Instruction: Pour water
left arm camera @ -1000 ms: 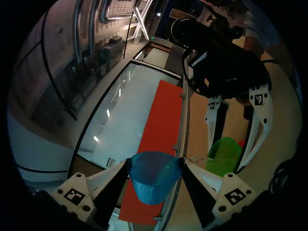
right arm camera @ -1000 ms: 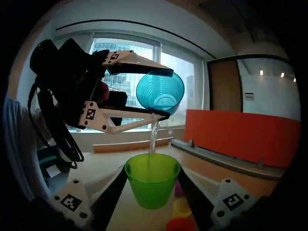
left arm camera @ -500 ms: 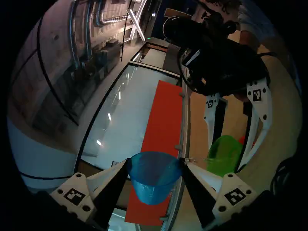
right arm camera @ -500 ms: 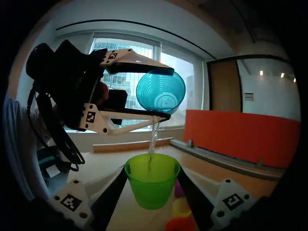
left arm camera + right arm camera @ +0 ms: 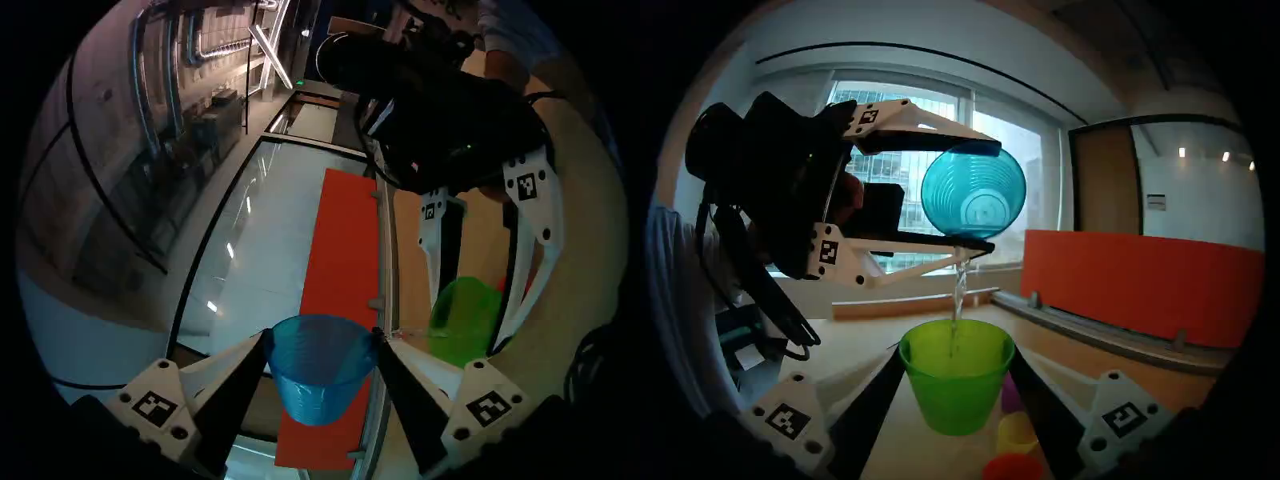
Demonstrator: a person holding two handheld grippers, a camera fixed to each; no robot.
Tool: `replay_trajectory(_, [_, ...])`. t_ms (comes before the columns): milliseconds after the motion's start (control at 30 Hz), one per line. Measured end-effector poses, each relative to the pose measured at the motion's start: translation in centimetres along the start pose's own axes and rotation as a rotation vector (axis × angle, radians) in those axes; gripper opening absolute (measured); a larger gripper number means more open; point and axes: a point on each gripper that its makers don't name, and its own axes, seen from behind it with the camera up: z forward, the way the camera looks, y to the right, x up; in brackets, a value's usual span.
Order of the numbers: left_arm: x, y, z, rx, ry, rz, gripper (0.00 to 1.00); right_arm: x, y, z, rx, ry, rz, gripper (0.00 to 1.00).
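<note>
Both grippers clamp cups: the left gripper [image 5: 320,340] tips the blue cup [image 5: 320,384] directly above the upright green cup [image 5: 958,392], held in the right gripper [image 5: 958,352]. Centre the thin water stream [image 5: 958,292] over the mouth; tilt gradually.

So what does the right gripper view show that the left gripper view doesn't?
Right gripper view: the water stream falling from the tipped blue cup into the green cup, plus a window. Left gripper view: metal pipes. Both: the blue cup in the left claw, the green cup in the right claw, the orange panel.
</note>
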Motion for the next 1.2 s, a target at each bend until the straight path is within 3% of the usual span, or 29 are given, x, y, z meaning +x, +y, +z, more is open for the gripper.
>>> replay_trajectory(600, [0.2, 1.1, -0.2, 0.004, -0.001, 0.085, 0.9, 0.1, 0.2, 0.1, -0.005, 0.001, -0.001, 0.91])
replay_trajectory(1200, [1.0, 0.5, -0.5, 0.034, 0.014, 0.176, 0.91, 0.3, 0.5, 0.2, -0.016, 0.006, -0.004, 0.91])
